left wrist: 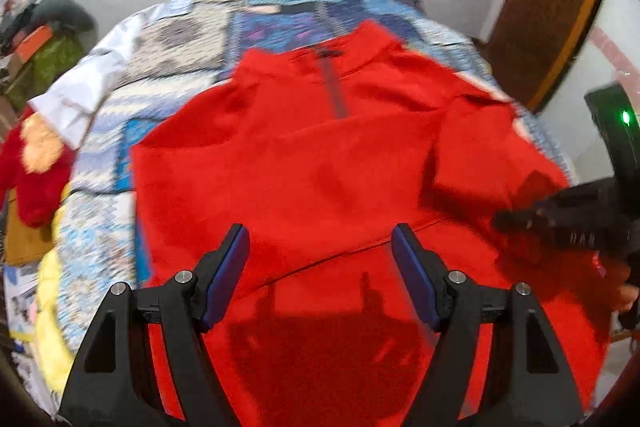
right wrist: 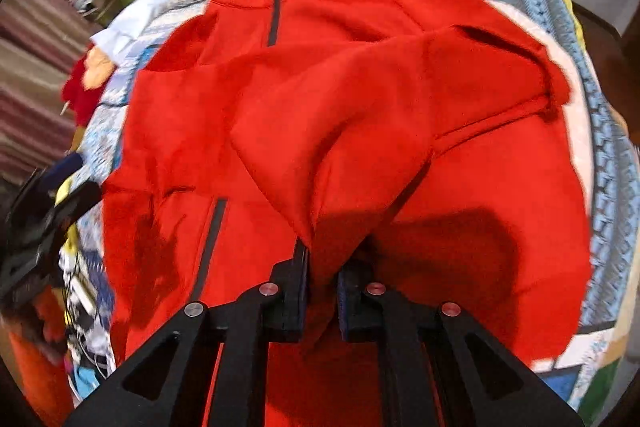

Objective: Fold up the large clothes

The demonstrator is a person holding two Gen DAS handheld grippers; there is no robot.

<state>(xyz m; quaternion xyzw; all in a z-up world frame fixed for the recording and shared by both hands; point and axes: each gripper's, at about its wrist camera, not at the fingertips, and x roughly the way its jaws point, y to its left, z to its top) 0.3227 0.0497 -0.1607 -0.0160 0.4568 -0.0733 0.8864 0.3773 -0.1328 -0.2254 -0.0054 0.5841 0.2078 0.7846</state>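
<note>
A large red zip-neck pullover (left wrist: 304, 163) lies face up on a patchwork quilt (left wrist: 172, 39), collar at the far end. My left gripper (left wrist: 320, 239) is open and empty, hovering over the pullover's lower body. My right gripper (right wrist: 322, 259) is shut on a fold of the pullover's red sleeve fabric (right wrist: 320, 147), lifting it over the body. The right gripper also shows at the right edge of the left wrist view (left wrist: 520, 219). The pullover fills the right wrist view (right wrist: 480, 247), with dark zips at chest and pocket.
The quilt (right wrist: 608, 163) covers a bed. A white garment (left wrist: 92, 79) and a red and orange cloth (left wrist: 32, 163) lie at the bed's left edge. A pile of clutter (left wrist: 44, 39) sits far left. A wooden door (left wrist: 560, 11) stands at right.
</note>
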